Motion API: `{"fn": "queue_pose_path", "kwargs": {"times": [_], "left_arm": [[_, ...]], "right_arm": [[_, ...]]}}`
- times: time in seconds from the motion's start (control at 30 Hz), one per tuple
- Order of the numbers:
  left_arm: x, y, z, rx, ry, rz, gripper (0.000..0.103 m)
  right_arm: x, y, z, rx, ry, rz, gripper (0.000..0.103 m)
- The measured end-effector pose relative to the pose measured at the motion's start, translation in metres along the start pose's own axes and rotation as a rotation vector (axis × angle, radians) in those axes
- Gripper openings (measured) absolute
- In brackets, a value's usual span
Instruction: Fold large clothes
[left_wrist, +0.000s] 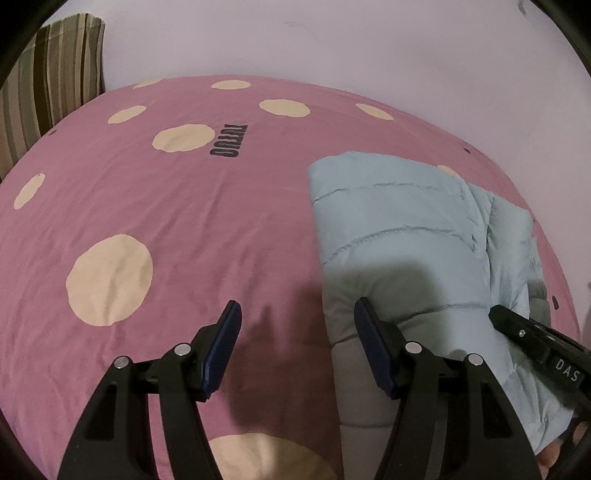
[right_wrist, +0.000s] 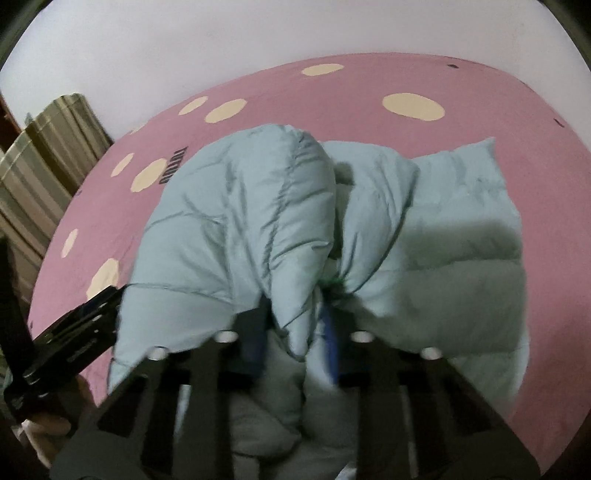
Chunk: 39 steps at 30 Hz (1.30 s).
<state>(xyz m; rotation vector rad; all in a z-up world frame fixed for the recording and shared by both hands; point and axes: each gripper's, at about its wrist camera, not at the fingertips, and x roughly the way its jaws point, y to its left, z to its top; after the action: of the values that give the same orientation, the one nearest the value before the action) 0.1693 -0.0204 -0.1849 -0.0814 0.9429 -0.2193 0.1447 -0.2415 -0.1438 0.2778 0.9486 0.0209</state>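
Observation:
A light blue puffer jacket (left_wrist: 399, 221) lies partly folded on the pink bed sheet, right of centre in the left wrist view. My left gripper (left_wrist: 295, 321) hovers open just above the jacket's left edge, its left finger over bare sheet and its right finger over the padded fabric, with nothing between the pads. In the right wrist view the jacket (right_wrist: 240, 221) bulges up in a thick fold. My right gripper (right_wrist: 295, 332) is shut on the lower end of that fold, and the fabric hides most of the pads. The right gripper's body (left_wrist: 535, 339) rests on the jacket's right part.
The pink sheet (left_wrist: 147, 206) with cream dots covers the whole bed, with open room left of the jacket. A striped pillow (left_wrist: 48, 74) leans on the pale wall (left_wrist: 332, 37) at the far left. The left gripper's body (right_wrist: 74, 332) shows at the lower left.

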Motion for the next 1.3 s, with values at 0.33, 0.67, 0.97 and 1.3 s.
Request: {"fn": "queue_pose_path", "kwargs": {"times": [0.33,0.67,0.97,1.3], "left_arm": [[-0.033,-0.042,0.011,0.083,-0.032,-0.14,0.063],[0.0,-0.103,-0.005,0.212,0.052,-0.136,0.065],[0.036,-0.106,-0.019,0.204,0.124,-0.1,0.07],[0.051,-0.107,-0.028,0.209,0.114,-0.077,0.071]], "right_arm": [[-0.054,-0.023,0.013,-0.029,-0.116,-0.02,0.007],[-0.037,-0.088,-0.002,0.035,-0.035,-0.073,0.009],[0.007,-0.11,-0.011,0.044,0.048,-0.072,0.014],[0.014,-0.109,-0.013,0.049,0.044,-0.074,0.014]]}}
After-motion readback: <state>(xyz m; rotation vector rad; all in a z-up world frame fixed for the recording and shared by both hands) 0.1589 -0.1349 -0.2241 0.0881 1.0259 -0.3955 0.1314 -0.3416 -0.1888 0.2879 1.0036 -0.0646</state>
